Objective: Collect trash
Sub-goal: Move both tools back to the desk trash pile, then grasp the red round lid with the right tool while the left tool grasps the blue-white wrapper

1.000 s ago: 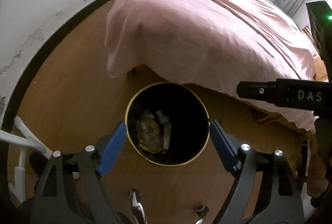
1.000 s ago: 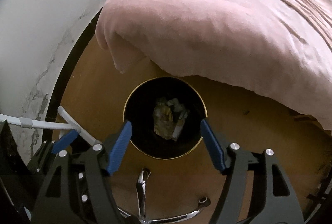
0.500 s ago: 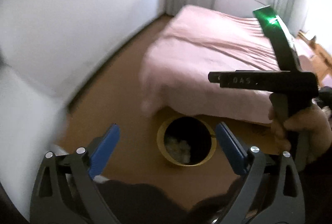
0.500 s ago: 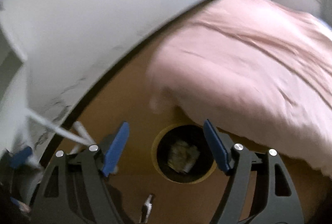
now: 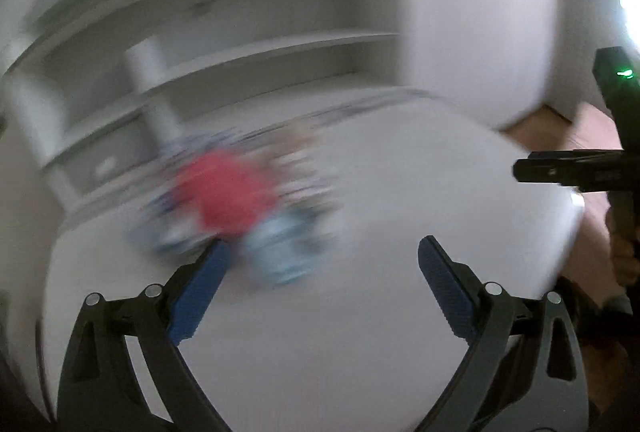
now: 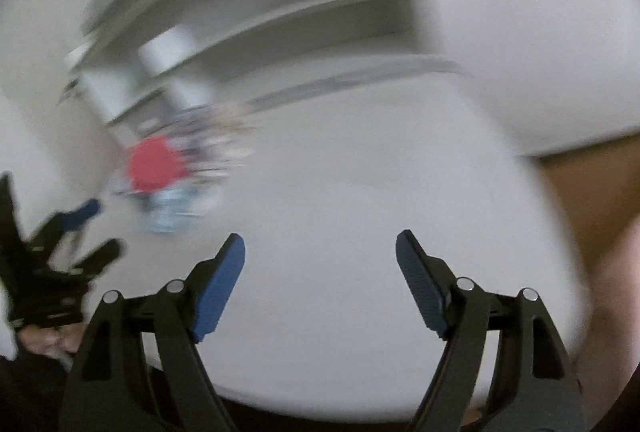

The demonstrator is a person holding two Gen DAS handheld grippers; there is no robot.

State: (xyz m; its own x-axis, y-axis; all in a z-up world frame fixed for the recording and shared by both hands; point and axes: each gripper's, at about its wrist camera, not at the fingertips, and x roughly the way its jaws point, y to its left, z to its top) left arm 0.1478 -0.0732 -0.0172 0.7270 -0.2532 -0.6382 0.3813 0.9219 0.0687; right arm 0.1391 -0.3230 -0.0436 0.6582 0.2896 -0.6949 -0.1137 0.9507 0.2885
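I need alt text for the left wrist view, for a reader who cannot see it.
Open left gripper, nothing between its fingers, above a white table holding a blurred pile of red and pale blue items. White shelves behind; the right gripper at the right edge.

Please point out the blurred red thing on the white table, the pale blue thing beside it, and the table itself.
Blurred red thing [image 5: 228, 192], left wrist view, its middle.
Blurred pale blue thing [image 5: 280, 252], left wrist view, its middle.
White table [image 6: 360, 184], right wrist view, bare top.

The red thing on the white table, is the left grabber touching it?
Cannot tell. In the left wrist view the left gripper is open, empty; its finger overlaps the blurred red thing.
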